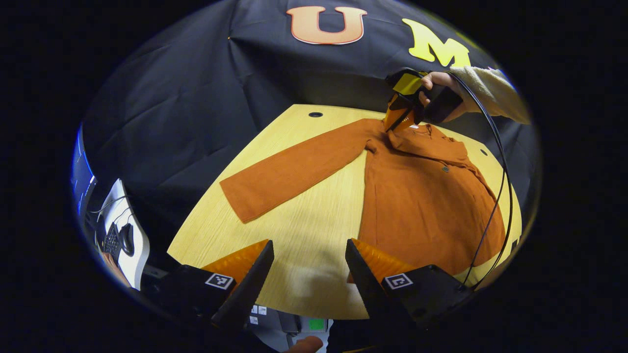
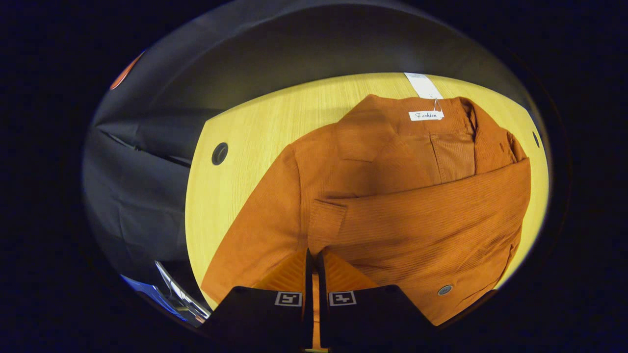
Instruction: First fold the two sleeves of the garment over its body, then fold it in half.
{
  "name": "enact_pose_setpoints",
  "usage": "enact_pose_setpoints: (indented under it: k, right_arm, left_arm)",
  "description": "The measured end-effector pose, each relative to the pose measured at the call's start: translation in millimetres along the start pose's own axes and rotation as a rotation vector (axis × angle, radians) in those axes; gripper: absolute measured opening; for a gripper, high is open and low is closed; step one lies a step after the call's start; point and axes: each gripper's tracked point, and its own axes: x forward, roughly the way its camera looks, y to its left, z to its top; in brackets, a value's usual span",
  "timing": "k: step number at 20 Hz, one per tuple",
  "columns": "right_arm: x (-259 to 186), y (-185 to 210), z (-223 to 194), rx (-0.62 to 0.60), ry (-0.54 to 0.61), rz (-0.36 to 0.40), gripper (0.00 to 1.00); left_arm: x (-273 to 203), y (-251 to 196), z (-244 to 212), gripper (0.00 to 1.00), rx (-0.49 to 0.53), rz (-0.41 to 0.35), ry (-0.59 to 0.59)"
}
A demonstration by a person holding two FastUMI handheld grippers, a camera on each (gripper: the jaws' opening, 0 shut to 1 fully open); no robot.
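Note:
An orange garment (image 1: 422,196) lies flat on the yellow wooden table (image 1: 304,230). One sleeve (image 1: 289,171) stretches out straight to the left across the wood. In the right gripper view the other sleeve (image 2: 431,201) lies folded across the garment's (image 2: 387,147) body, its cuff (image 2: 324,220) just ahead of my fingers. My left gripper (image 1: 309,245) hovers open above bare table by the hem, nothing between its fingers. My right gripper (image 2: 314,257) is shut low over the fabric near the shoulder; pinched cloth cannot be made out. It appears far off by the collar as the right gripper (image 1: 395,125), held by a hand (image 1: 439,81).
A black cable (image 1: 500,196) hangs from the right gripper across the garment's right side. The table has a round hole (image 1: 315,114) near its far edge. A white label (image 2: 426,115) sits at the collar. A white side desk (image 1: 122,235) with a mouse stands at the left.

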Motion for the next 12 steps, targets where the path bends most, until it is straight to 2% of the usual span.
enact_pose_setpoints:
  k: [1,5,7,9,10,12]
  right_arm:
    - [0.4,3.5,-3.1,0.014,0.009,0.007,0.05]
    - [-9.0,16.6,1.0,0.002,-0.018,0.047,0.17]
    - [-20.7,29.8,1.7,0.006,-0.024,0.105,0.33]
    - [-33.4,28.4,-2.4,-0.012,-0.022,0.104,0.54]
    - [-40.9,30.8,-4.1,-0.018,-0.023,0.119,0.48]
    - [-58.1,26.9,-12.9,-0.038,-0.017,0.131,0.76]
  left_arm:
    - [-1.1,5.3,-2.5,0.96,-0.011,0.016,-0.001]
    - [-4.5,15.2,-12.1,0.95,-0.04,0.052,0.014]
    - [-3.5,22.5,-14.3,0.96,-0.064,0.081,0.022]
    - [-1.8,28.2,-14.7,0.96,-0.113,0.103,0.041]
    - [0.3,30.8,-14.4,0.96,-0.148,0.108,0.055]
    - [8.4,39.0,-12.9,0.95,-0.219,0.121,0.09]
